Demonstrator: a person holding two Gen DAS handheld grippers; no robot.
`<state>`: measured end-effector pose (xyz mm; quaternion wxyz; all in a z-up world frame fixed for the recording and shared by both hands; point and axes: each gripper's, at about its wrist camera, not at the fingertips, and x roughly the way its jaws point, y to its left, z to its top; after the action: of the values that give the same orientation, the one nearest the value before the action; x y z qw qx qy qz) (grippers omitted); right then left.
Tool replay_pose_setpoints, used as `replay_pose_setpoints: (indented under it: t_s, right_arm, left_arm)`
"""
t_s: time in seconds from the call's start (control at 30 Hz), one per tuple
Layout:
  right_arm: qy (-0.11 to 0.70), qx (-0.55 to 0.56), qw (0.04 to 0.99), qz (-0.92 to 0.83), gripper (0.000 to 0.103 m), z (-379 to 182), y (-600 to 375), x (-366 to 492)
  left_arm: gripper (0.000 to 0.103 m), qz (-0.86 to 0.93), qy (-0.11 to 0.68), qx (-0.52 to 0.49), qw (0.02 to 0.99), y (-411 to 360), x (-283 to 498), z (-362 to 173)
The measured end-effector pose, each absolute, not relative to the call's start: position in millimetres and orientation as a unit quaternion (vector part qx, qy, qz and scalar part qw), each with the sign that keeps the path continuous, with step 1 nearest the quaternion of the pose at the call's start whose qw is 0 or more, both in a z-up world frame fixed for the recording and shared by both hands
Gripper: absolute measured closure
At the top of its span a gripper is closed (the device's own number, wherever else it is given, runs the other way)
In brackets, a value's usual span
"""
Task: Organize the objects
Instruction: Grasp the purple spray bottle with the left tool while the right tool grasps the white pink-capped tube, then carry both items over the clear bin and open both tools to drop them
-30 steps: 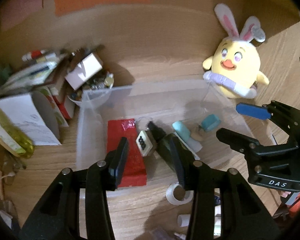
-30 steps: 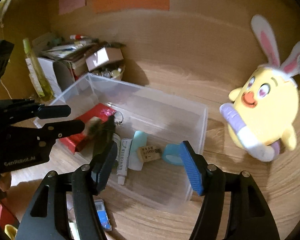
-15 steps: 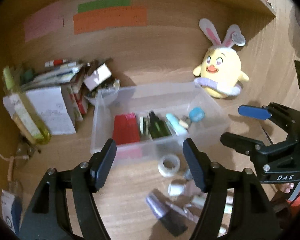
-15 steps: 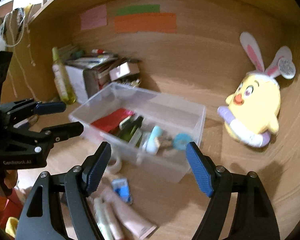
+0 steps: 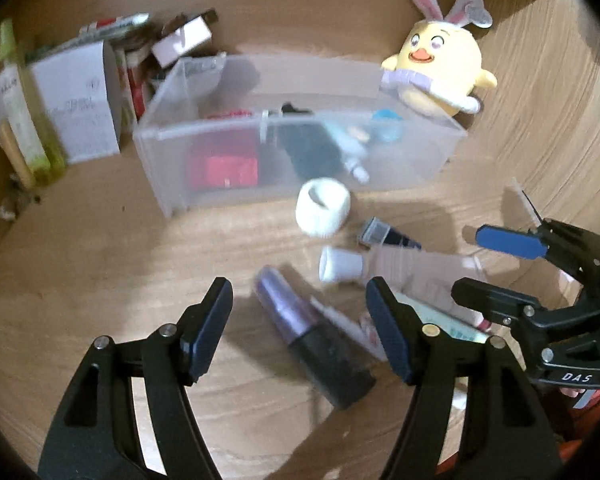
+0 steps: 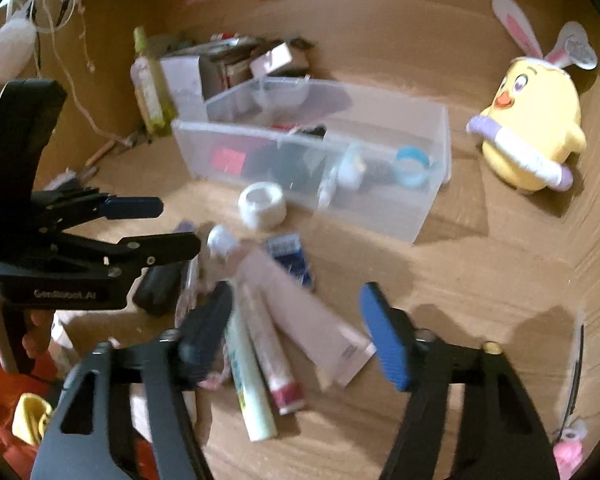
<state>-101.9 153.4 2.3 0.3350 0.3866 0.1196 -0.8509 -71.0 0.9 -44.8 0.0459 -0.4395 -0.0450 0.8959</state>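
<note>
left gripper (image 5: 300, 328) gapes empty over the purple bottle (image 5: 312, 336), near the bin (image 5: 300, 128); right gripper (image 6: 296, 328), empty, is closing over the soft, light tubes (image 6: 284, 336); pinch mid-body

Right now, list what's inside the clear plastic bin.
Inside the clear bin: red packet, dark bottle, pale tube, blue ring. Whatever lies beneath them is hidden.

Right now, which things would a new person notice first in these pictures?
The yellow plush chick with rabbit ears stands out, sitting at the far right against the wooden wall. Left of it is a clear plastic bin already holding small items, and a loose heap of cosmetic tubes lies on the wood before it.
</note>
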Motion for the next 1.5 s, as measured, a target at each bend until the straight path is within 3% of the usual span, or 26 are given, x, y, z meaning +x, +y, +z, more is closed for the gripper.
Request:
replay_pose_setpoints:
  t_s: [0.2,0.43,0.63,0.7,0.77,1.07,1.5]
  right_arm:
    - [0.143,0.396,0.354,-0.835,0.077,-10.6,150.1,-90.8]
    - [0.155,0.399,0.361,-0.829,0.083,-17.5,152.7,-87.8]
    - [0.164,0.402,0.359,-0.826,0.083,-21.9,150.8,-90.4]
    - [0.168,0.398,0.360,-0.827,0.083,-22.8,148.4,-89.7]
    - [0.167,0.395,0.363,-0.827,0.086,-23.2,147.7,-88.7]
    - [0.131,0.380,0.356,-0.844,0.089,-7.9,160.2,-92.4]
    - [0.080,0.323,0.345,-0.878,0.089,44.3,174.8,-106.7]
  left_arm:
    - [0.034,0.892,-0.044,-0.449,0.040,-0.7,-59.6,-55.9]
    - [0.038,0.893,-0.045,-0.447,0.028,-9.8,-46.9,-58.8]
    - [0.053,0.898,-0.056,-0.437,0.022,-13.1,-46.2,-58.4]
    - [0.069,0.900,-0.062,-0.431,0.029,-13.2,-47.0,-58.6]
    - [0.078,0.901,-0.067,-0.428,0.030,-14.2,-47.4,-58.9]
    - [0.078,0.909,-0.076,-0.409,0.012,-24.3,-39.8,-50.2]
    - [0.078,0.941,-0.084,-0.329,0.012,-26.5,-42.2,7.6]
